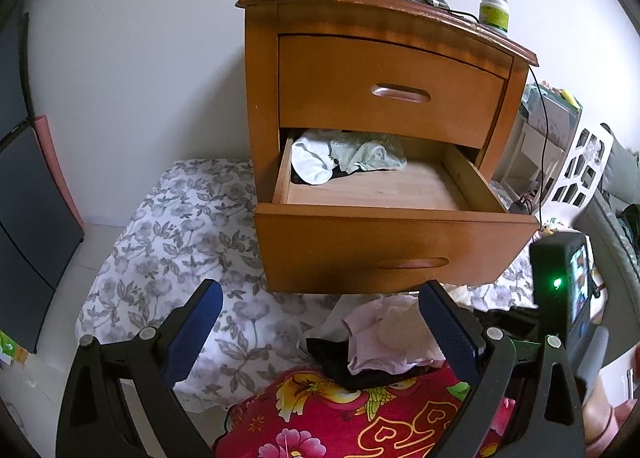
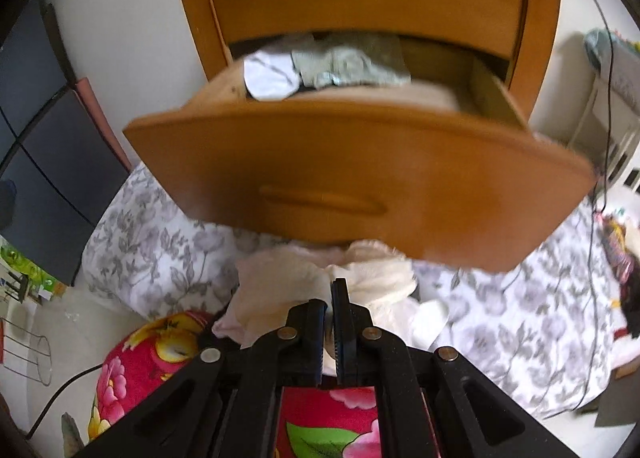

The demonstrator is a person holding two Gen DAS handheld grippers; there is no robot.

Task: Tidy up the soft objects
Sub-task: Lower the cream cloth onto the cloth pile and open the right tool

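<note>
A wooden nightstand has its lower drawer pulled open, also seen in the right wrist view. White and pale green cloths lie in the drawer's back left. My left gripper is open, hovering over a pale pink cloth and a black cloth on a red floral blanket. My right gripper is shut on a cream-white cloth just below the drawer front. The right gripper's body shows at the right of the left wrist view.
A grey floral sheet covers the floor under the nightstand. A bottle, a phone and papers sit on top. A cable hangs down its right side. Dark panels stand at left; a white shelf and lattice basket at right.
</note>
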